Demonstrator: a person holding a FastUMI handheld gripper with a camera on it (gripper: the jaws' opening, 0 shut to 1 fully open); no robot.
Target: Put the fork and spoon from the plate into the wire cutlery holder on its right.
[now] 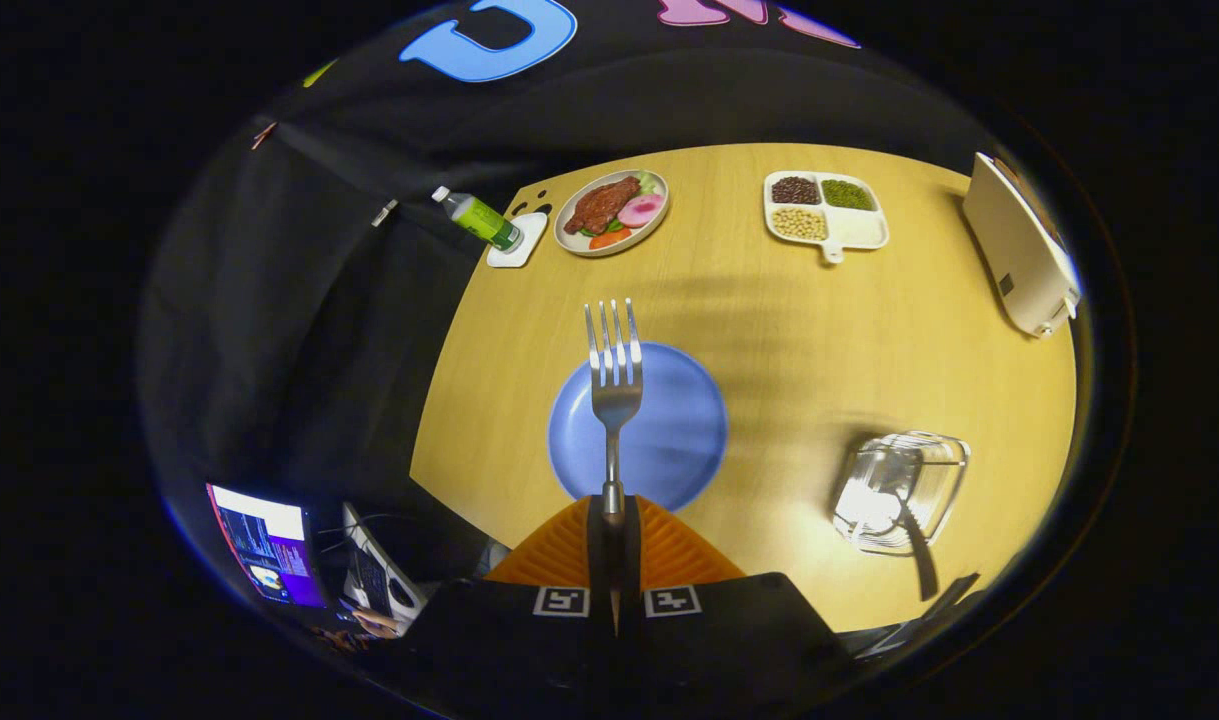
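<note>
My gripper [612, 512] is shut on the handle of a metal fork [614, 375], which sticks out straight ahead of the fingers with its tines pointing away. The fork is lifted above a round blue plate [679, 430] on the wooden table; nothing else lies on the plate. To the right of the plate stands the wire cutlery holder [899, 490], seen from above, with a dark spoon handle [919, 555] leaning out of it toward me.
At the far side of the table [789, 320] sit a plate of toy food [611, 211], a green bottle on a white coaster [481, 220] and a divided white tray of beans [825, 212]. A white appliance [1019, 250] stands at the far right edge. A laptop and a hand [369, 618] are below left.
</note>
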